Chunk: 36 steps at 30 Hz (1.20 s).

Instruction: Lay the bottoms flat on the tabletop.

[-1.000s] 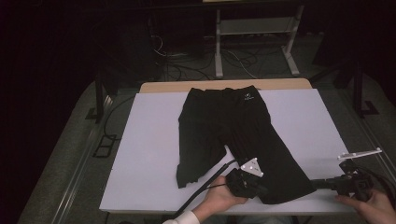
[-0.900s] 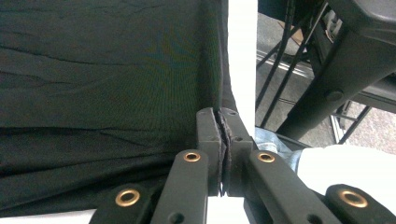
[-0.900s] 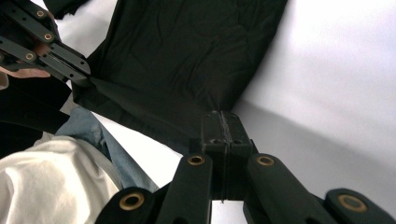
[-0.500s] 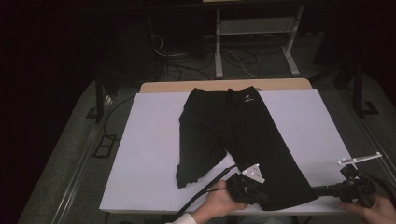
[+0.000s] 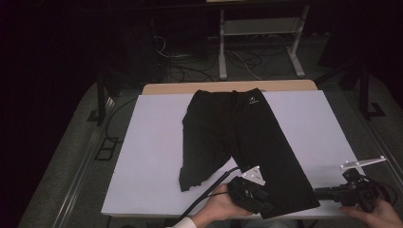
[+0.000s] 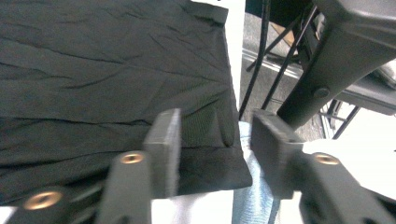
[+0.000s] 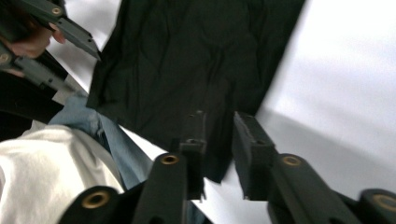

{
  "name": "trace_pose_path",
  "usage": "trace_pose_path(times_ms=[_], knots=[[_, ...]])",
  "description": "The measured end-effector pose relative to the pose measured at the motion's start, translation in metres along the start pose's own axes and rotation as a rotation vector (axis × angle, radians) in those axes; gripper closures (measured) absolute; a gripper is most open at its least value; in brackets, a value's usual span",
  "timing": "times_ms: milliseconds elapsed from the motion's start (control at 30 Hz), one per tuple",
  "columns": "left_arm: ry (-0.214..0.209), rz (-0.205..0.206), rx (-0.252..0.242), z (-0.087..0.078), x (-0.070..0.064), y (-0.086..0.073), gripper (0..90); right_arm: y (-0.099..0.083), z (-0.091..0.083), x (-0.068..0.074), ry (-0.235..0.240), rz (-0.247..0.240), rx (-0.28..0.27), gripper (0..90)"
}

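High view puts the black trousers (image 5: 237, 142) flat on the white worktop (image 5: 147, 156), waistband at the far side, one leg running down to the near edge. Your left hand-held gripper (image 5: 254, 197) sits at that leg's hem; in the left gripper view (image 6: 212, 140) its jaws stand apart around the hem corner, gripping nothing. Your right hand-held gripper (image 5: 332, 194) lies just beside the hem's other corner, jaws (image 7: 219, 140) parted, holding nothing.

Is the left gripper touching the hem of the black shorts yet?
Cannot tell. In the left gripper view the open left gripper straddles a hem corner of the black shorts, but neither contact nor gap shows plainly.
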State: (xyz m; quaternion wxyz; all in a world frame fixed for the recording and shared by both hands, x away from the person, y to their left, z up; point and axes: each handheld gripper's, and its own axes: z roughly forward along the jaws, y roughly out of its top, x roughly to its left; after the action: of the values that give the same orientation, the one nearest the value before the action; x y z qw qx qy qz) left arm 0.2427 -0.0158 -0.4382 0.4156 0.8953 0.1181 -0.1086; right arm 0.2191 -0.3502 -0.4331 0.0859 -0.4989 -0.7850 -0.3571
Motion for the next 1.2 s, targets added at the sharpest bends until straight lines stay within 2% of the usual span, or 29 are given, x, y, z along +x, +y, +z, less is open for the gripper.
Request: trace_pose_path(times_ms=[200,267,367,433,600,933,1200], knots=[[0.015,0.0,-0.02,-0.012,0.0,0.0,24.7,0.009,0.0,0.009,-0.017,-0.037,-0.044,52.5],[0.033,-0.005,-0.036,-0.017,0.002,0.0,19.1,0.013,0.001,0.012,-0.023,-0.057,-0.048,44.1],[0.033,-0.032,-0.06,-0.027,0.006,0.001,8.5,0.02,0.002,0.018,-0.029,-0.076,-0.051,30.5],[0.046,-0.035,-0.057,-0.032,0.009,0.002,1.1,0.026,0.004,0.021,-0.039,-0.083,-0.055,21.1],[0.076,-0.035,-0.067,-0.047,0.012,0.002,0.2,0.04,0.009,0.031,-0.054,-0.104,-0.052,0.7],[0.153,-0.06,-0.101,-0.084,0.022,-0.008,0.2,0.072,0.024,0.056,-0.033,-0.167,-0.063,0.0],[0.238,-0.083,-0.126,-0.119,0.031,-0.021,0.2,0.09,0.035,0.066,-0.012,-0.185,-0.089,0.0]])
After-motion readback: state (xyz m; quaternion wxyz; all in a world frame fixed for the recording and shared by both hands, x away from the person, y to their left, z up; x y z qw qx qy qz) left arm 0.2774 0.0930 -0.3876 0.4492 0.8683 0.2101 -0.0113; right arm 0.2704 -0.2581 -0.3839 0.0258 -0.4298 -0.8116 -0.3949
